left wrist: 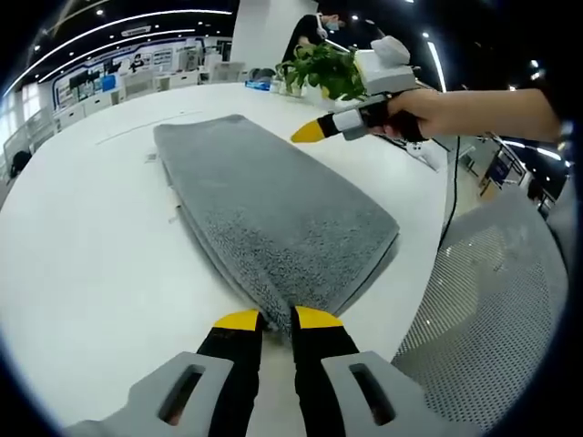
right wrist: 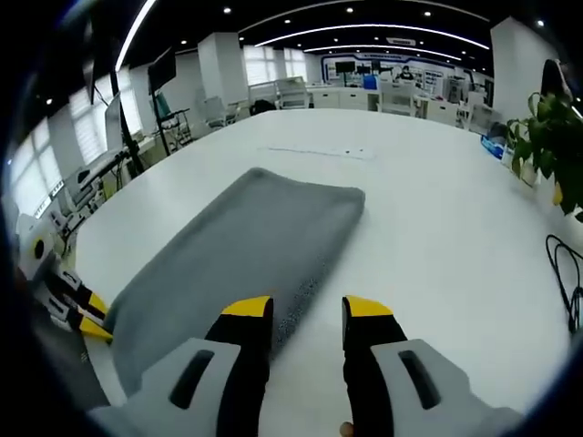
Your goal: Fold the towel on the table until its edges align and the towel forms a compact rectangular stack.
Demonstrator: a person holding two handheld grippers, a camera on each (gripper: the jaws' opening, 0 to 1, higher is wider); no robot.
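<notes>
A grey towel [left wrist: 273,205] lies folded in several layers as a long rectangle on the white round table [left wrist: 82,237]. My left gripper [left wrist: 278,319] is at the towel's near end, its yellow-tipped jaws closed narrowly on the stacked edge. In the right gripper view that same gripper sits at the towel's [right wrist: 246,237] left corner. A hand holds my right gripper [left wrist: 310,132] just above the table, beside the towel's far right edge. In its own view my right gripper [right wrist: 308,309] is open and holds nothing, with the towel's side edge under its left jaw.
A potted green plant [left wrist: 319,66] stands at the table's far side, also the plant [right wrist: 551,137] at the right. A black cable [right wrist: 565,273] lies near the table edge. A grey mesh chair [left wrist: 492,291] stands beside the table. Bare tabletop [right wrist: 437,209] surrounds the towel.
</notes>
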